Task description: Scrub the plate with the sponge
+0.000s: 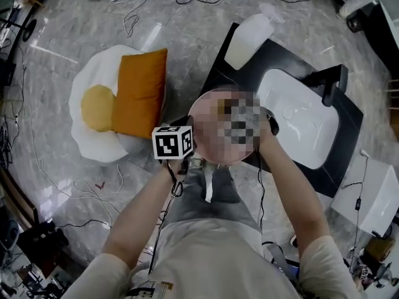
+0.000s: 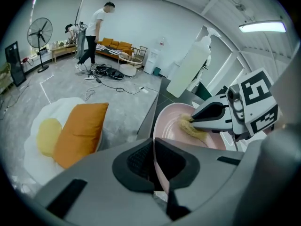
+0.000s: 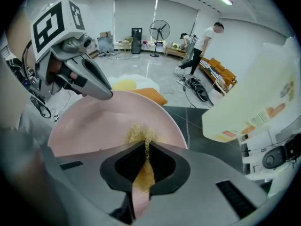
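A pink plate (image 1: 202, 118) is held up over the edge of the black counter, its middle covered by a mosaic patch in the head view. My left gripper (image 2: 154, 161) is shut on the plate's rim (image 2: 171, 121); its marker cube (image 1: 173, 142) shows left of the plate. My right gripper (image 3: 146, 161) is shut on a yellow sponge (image 3: 138, 133) that presses on the plate's face (image 3: 94, 121). In the left gripper view the right gripper (image 2: 194, 119) and the sponge (image 2: 190, 126) lie on the plate's far side. In the right gripper view the left gripper (image 3: 107, 94) bites the rim.
A white sink (image 1: 299, 123) with a black faucet (image 1: 333, 83) sits in the black counter at the right. A large white bottle (image 1: 249, 39) stands at the counter's far corner. An egg-shaped cushion with an orange pillow (image 1: 140, 92) lies on the floor at left. A person (image 2: 94, 29) stands far off.
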